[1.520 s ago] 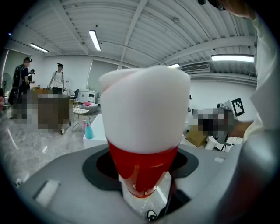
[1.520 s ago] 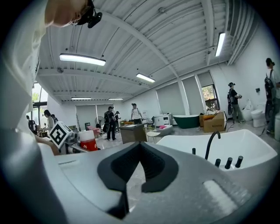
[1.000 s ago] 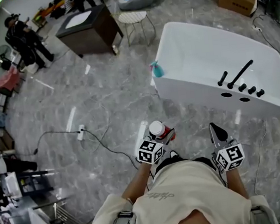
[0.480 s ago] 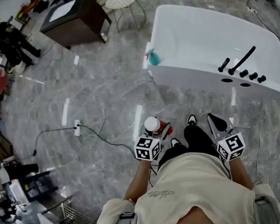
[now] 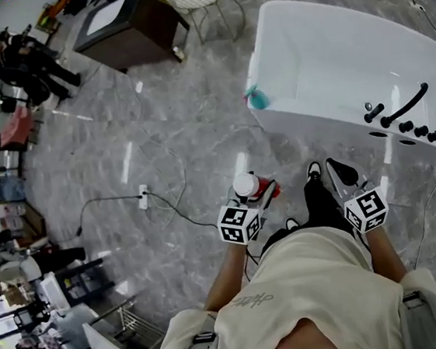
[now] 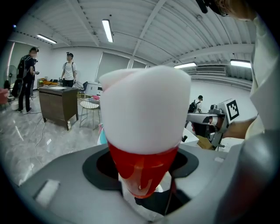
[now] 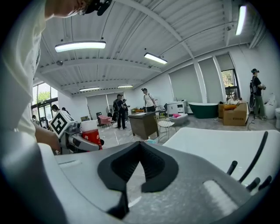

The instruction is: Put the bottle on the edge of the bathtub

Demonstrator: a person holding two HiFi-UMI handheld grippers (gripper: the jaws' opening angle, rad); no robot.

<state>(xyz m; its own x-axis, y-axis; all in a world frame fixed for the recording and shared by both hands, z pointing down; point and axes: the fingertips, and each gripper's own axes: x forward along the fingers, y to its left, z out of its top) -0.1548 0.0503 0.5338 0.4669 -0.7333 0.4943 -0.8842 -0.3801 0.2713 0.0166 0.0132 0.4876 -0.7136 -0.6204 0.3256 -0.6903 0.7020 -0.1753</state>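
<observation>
We are carrying the bottle (image 5: 251,186) toward the bathtub (image 5: 320,113), and it has not reached the tub yet. It hangs over the grey floor in front of us, well short of the near wall. The left gripper (image 5: 258,195) is clenched around its red body just under the wide white cap. In the left gripper view the bottle (image 6: 144,131) fills the space between the jaws, so the hold looks firm. The right gripper (image 5: 337,173) is empty, its jaws pressed together with nothing between them, and it rides beside our leg.

To do this step well, we judge that the bottle should stay upright, cap on top, as it appears from the right gripper view (image 7: 89,131). We should bring it in above the rim, not level with it, so the base cannot knock the wall.

The stretch of rim nearest us looks bare between the teal spray bottle (image 5: 256,99) at the corner and the black taps (image 5: 403,116). That flat strip seems the best landing spot, apart from both.

We should lower the bottle until its base sits flat, and only then loosen the jaws. The rim looks narrow and glossy, so a tilted release could let the bottle slide into the tub or onto the floor. A cable (image 5: 166,203) lies on the floor to our left, so we should watch our footing.
</observation>
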